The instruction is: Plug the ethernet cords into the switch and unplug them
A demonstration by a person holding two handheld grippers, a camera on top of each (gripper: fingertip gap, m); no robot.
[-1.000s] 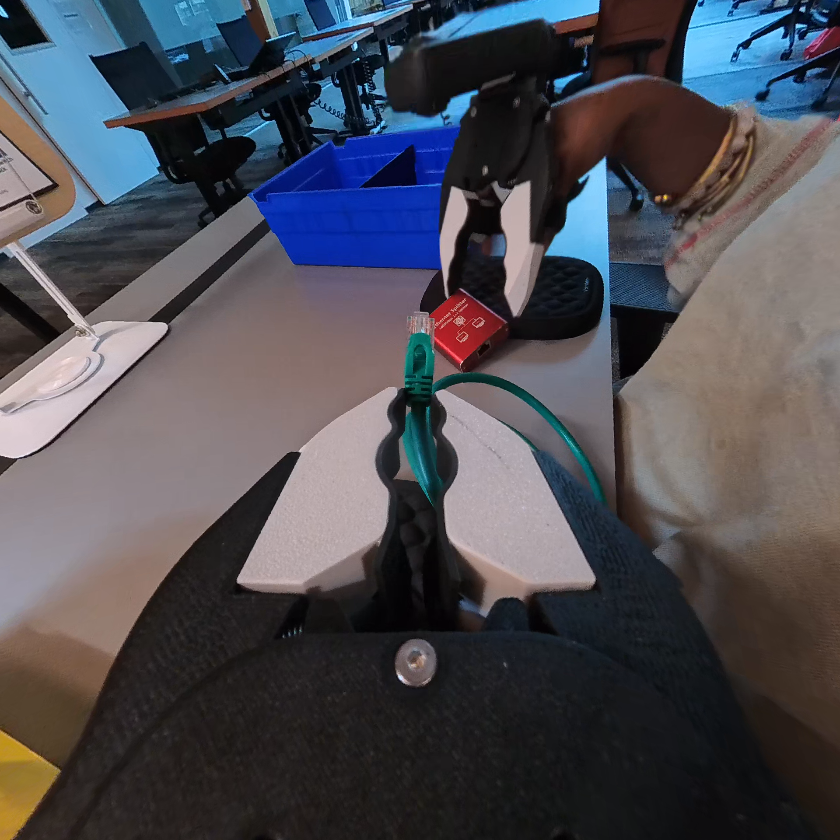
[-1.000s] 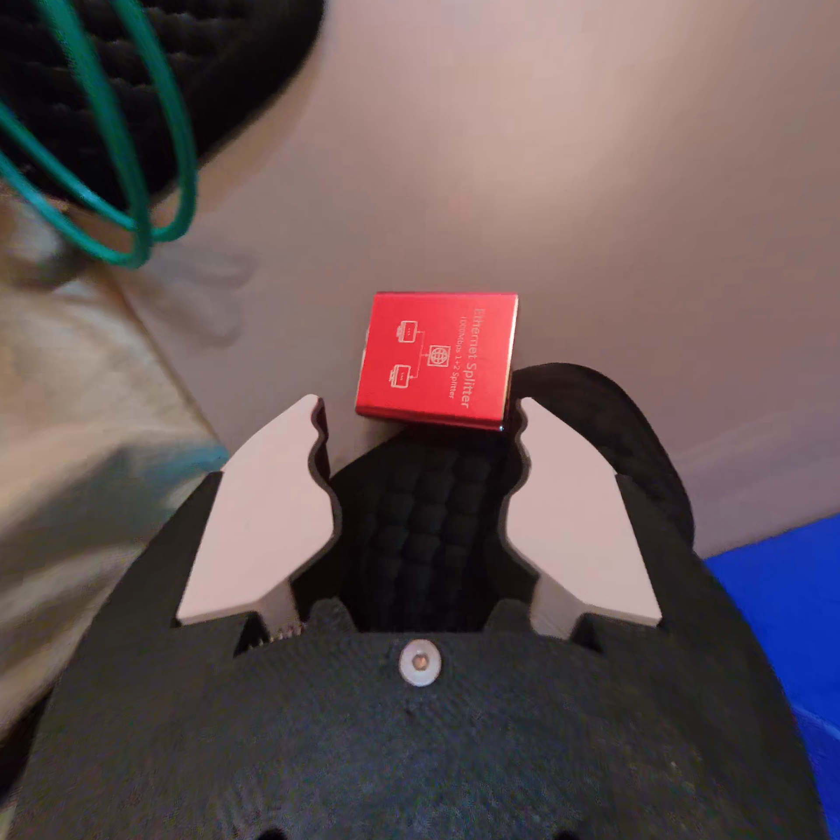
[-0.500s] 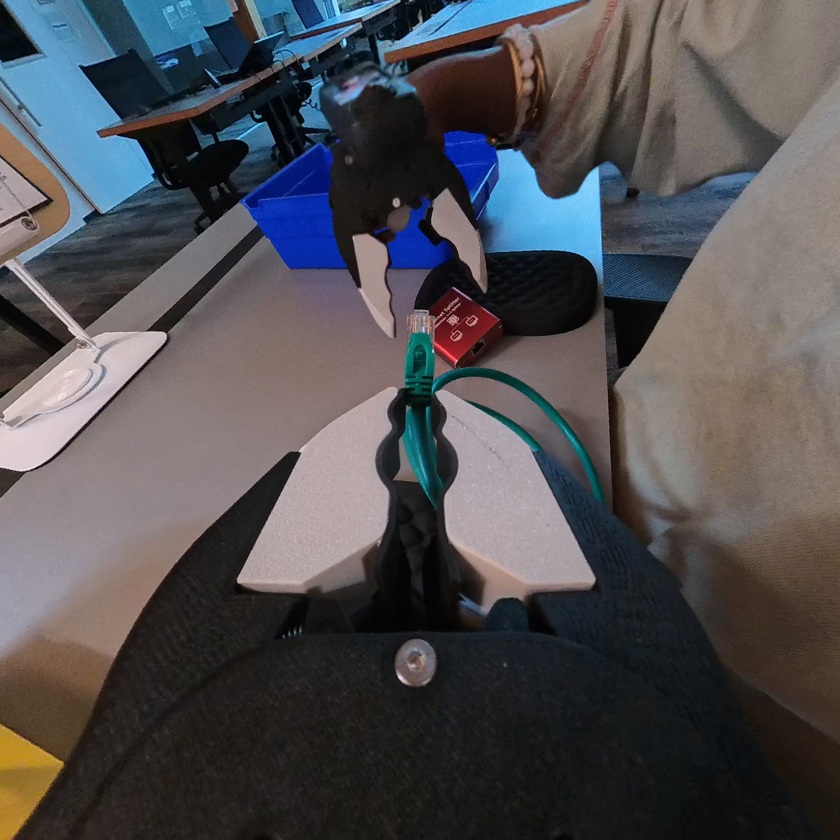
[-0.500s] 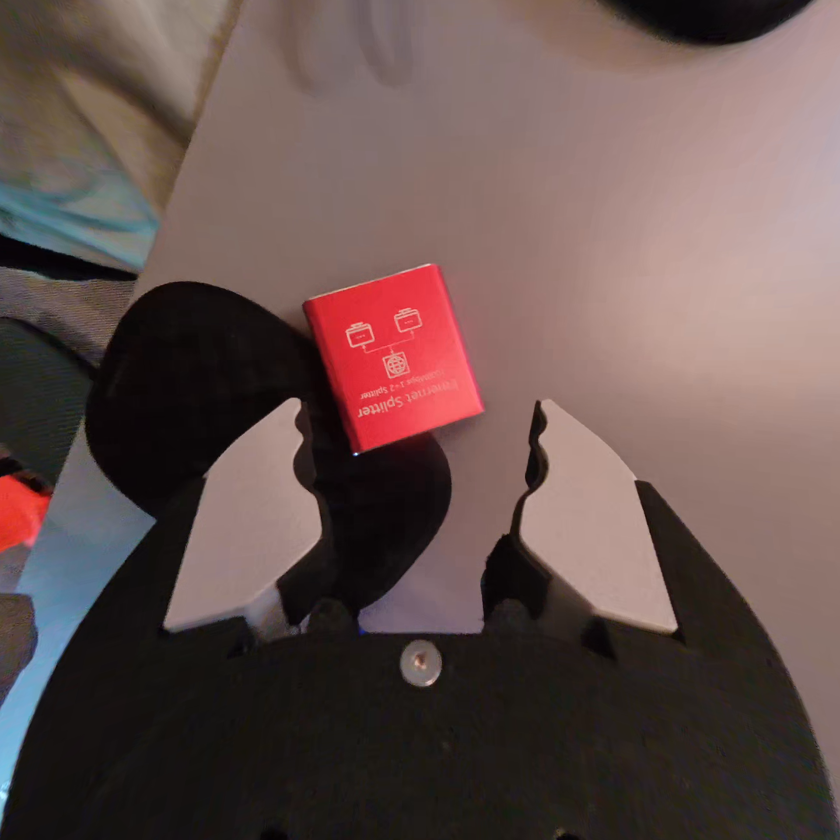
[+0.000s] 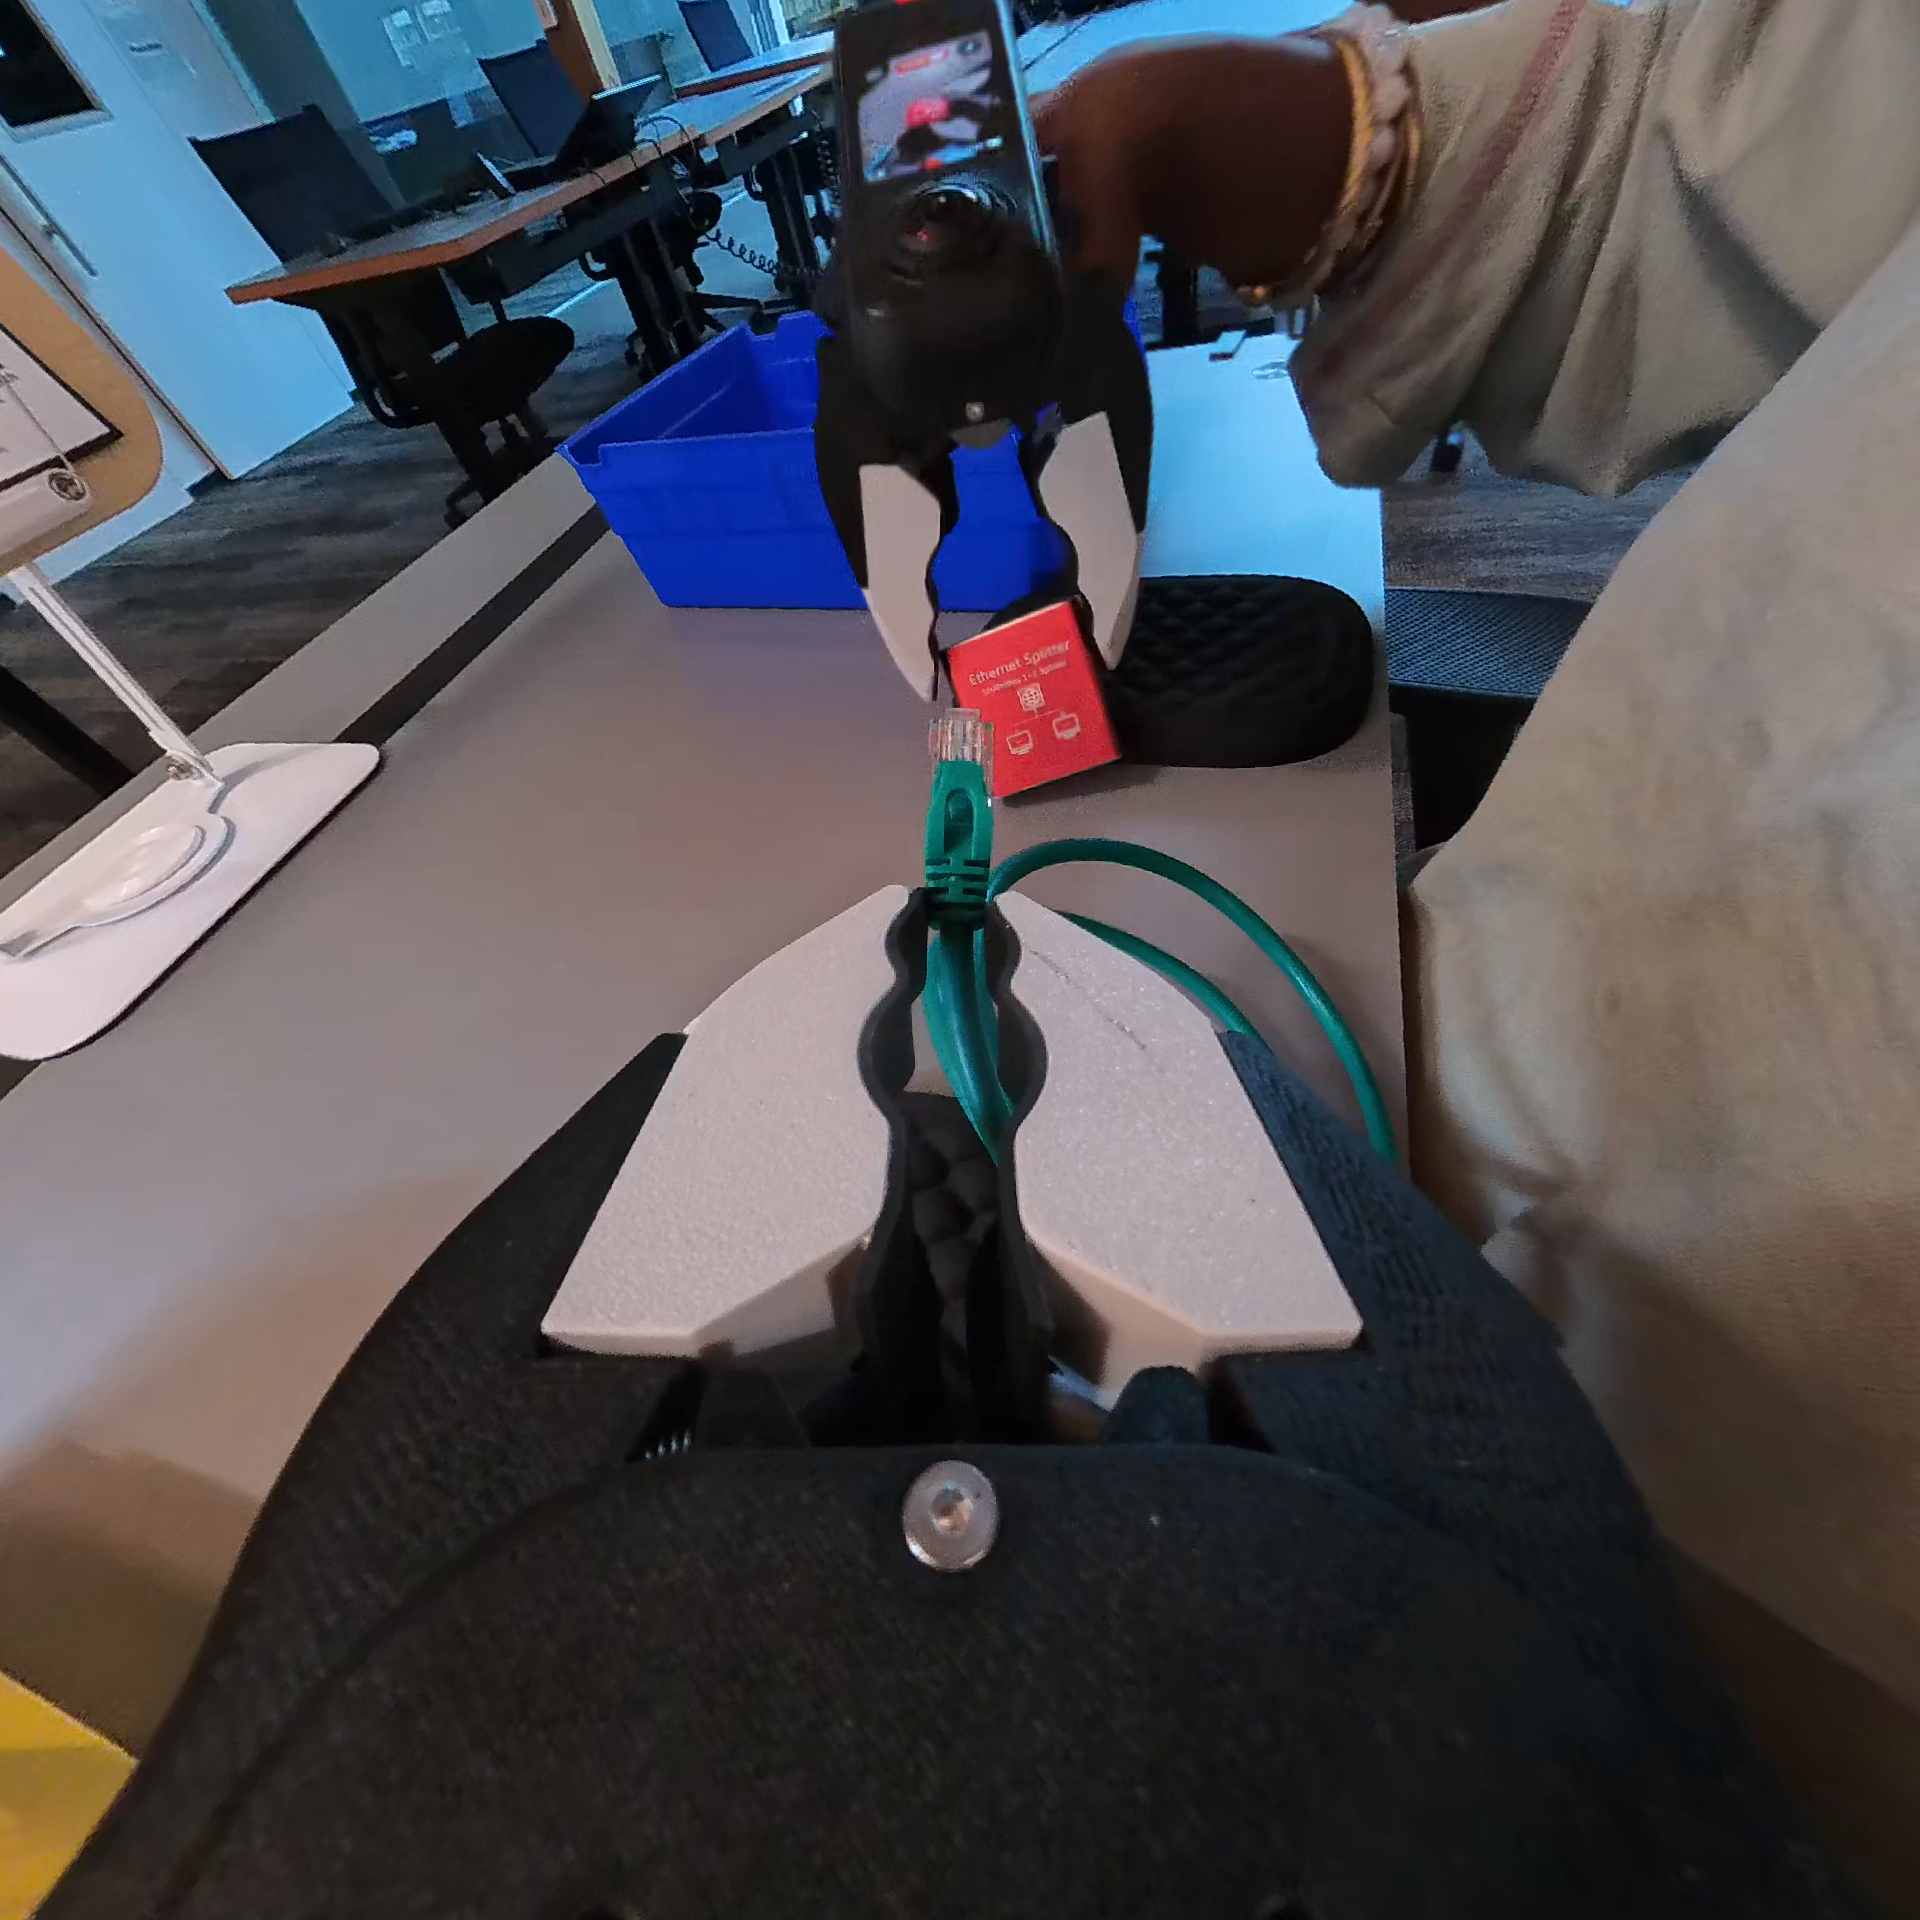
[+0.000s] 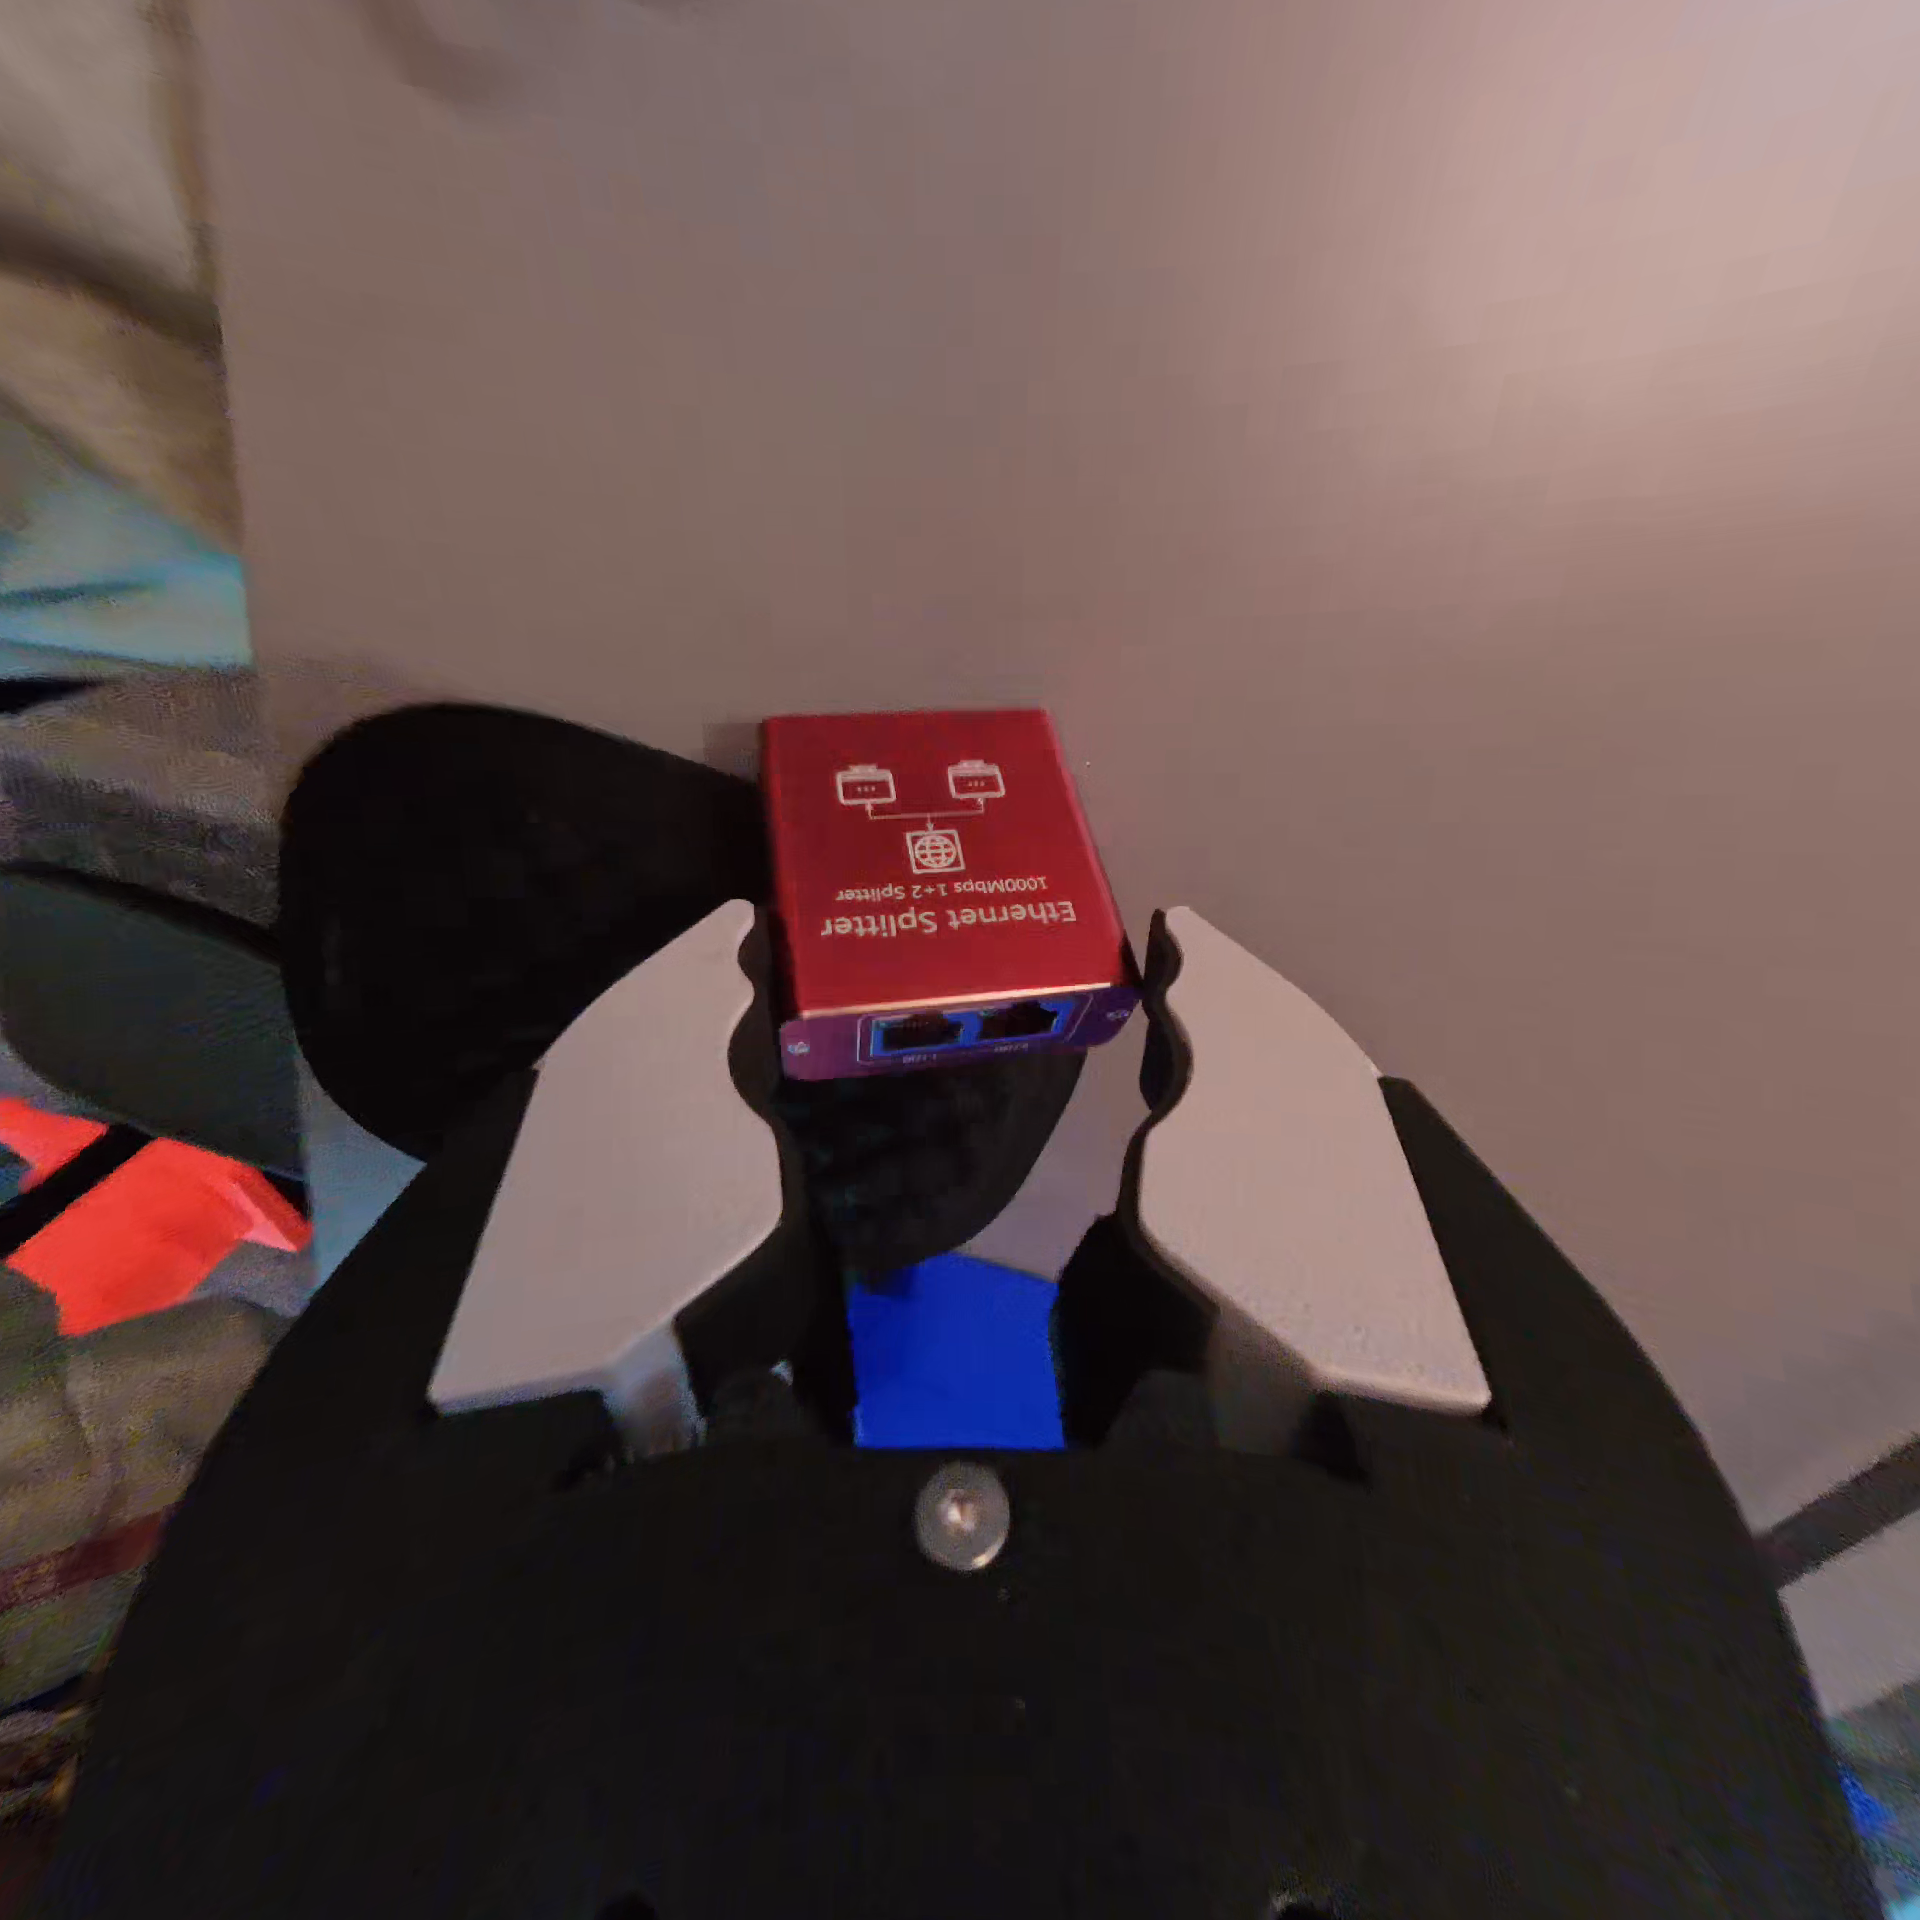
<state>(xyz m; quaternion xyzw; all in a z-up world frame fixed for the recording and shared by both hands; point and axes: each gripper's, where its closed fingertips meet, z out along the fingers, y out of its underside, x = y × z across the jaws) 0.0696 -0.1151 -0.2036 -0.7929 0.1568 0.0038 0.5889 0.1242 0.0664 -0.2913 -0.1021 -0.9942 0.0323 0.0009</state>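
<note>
The left hand-held gripper (image 5: 956, 914) was pinching the green ethernet cord (image 5: 958, 821), plug pointing forward just short of the red switch (image 5: 1039, 707). Beyond, the right hand-held gripper (image 6: 951, 925) straddled that switch, fingers spread, not gripping. The switch lay on the grey surface (image 5: 520, 883) against a black pad (image 5: 1247, 665), near the right edge; bare room lay leftward, a blue bin (image 5: 727, 520) behind.

I note my left gripper (image 5: 957, 914) has pale grey wedge fingers with scalloped inner edges on a black textured housing, a silver screw (image 5: 950, 1512) below them. My right gripper (image 6: 951, 940) matches. A beige sleeve (image 5: 1579, 260) and gold bracelets (image 5: 1361, 156) sit behind it.
</note>
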